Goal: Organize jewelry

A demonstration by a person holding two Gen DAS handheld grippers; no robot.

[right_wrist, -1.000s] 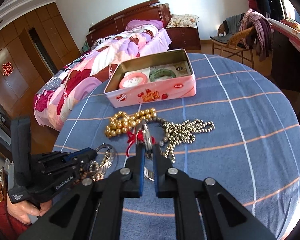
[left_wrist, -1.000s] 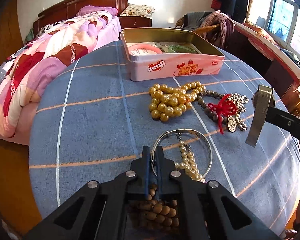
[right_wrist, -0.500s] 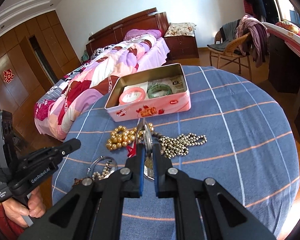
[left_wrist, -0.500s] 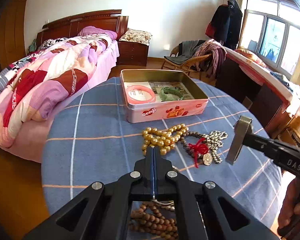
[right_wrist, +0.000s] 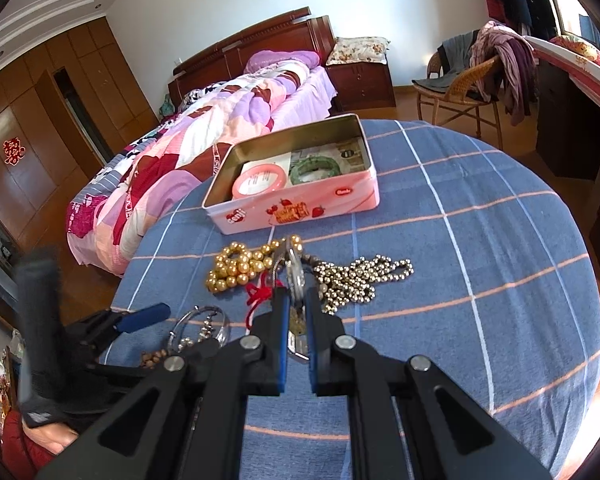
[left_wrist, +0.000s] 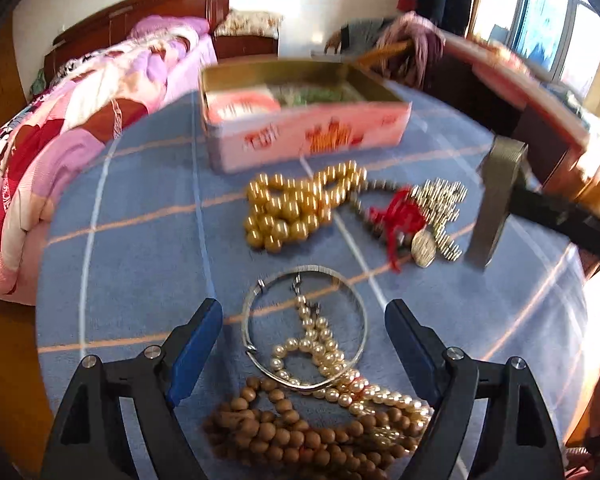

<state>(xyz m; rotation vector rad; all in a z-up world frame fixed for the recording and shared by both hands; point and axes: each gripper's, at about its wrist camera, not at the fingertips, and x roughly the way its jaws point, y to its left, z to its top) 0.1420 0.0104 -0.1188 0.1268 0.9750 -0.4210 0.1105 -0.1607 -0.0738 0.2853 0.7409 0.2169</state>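
A bedroom with a quilted bed (right_wrist: 228,120) lay behind a round table under a blue checked cloth (right_wrist: 480,240). On the cloth the jewelry was scattered in front of an open pink tin (right_wrist: 300,208), which held a pink bangle (right_wrist: 260,182) and a green bangle (right_wrist: 314,168). Nearest the tin lay the gold bead strand (left_wrist: 296,204), with a silver bead chain (right_wrist: 360,278) and a red-tasselled charm (left_wrist: 400,216) beside it. Closer in sat a silver bangle (left_wrist: 304,328), a pearl strand (left_wrist: 324,360) crossing through it and brown wooden beads (left_wrist: 284,428) just beside.

The left gripper (left_wrist: 304,328) had just been opening; its jaws stood spread either side of the silver bangle, pads clear of it. The right gripper (right_wrist: 296,308) was pressed together, pinching a metal watch (right_wrist: 294,276) above the cloth.
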